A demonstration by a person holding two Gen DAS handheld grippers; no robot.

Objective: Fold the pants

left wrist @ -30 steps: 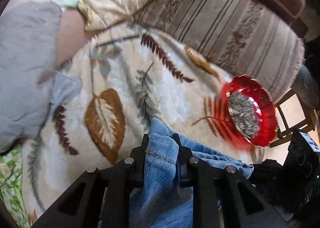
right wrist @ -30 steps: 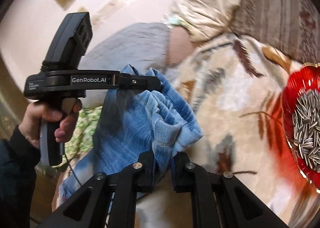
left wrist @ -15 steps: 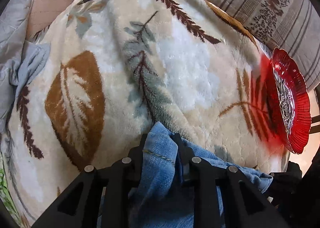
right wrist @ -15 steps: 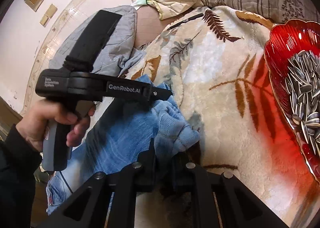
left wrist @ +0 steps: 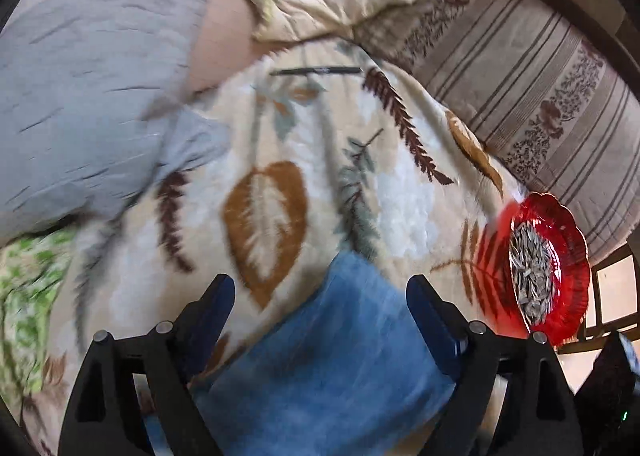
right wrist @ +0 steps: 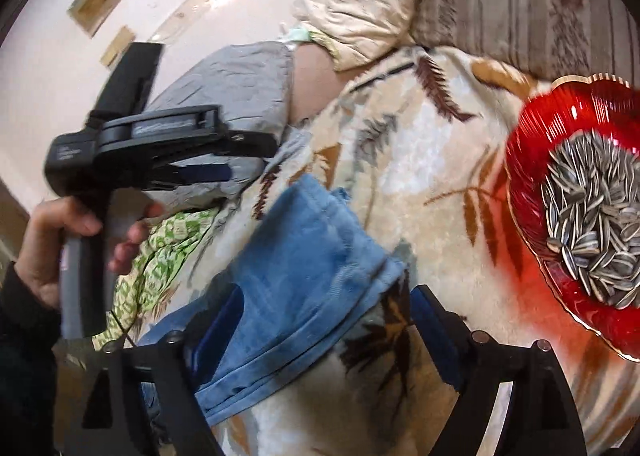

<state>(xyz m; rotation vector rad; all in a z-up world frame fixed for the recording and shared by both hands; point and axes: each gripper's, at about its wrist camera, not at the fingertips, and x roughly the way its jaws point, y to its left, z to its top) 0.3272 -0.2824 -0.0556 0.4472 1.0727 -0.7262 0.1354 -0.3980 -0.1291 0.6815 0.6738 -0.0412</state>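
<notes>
left tool [left wrist: 320, 292]: we're opening wide, letting the jeans [left wrist: 332, 356] drop, lower centre
right tool [right wrist: 326, 308]: opening too, nothing gripped, so the fold settles on the blanket [right wrist: 432, 160]

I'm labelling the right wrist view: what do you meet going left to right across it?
Hand holding the left gripper → green patterned cloth → folded blue pants → leaf-print blanket → red dish of sunflower seeds.

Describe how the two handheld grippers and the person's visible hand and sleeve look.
Both grippers, the left gripper and the right gripper, have black angular fingers with blue pads and silver bolts. Seen side-on, the left gripper has a pale label, too blurred to read, and a grey handle. The left hand wears a dark sleeve.
</notes>
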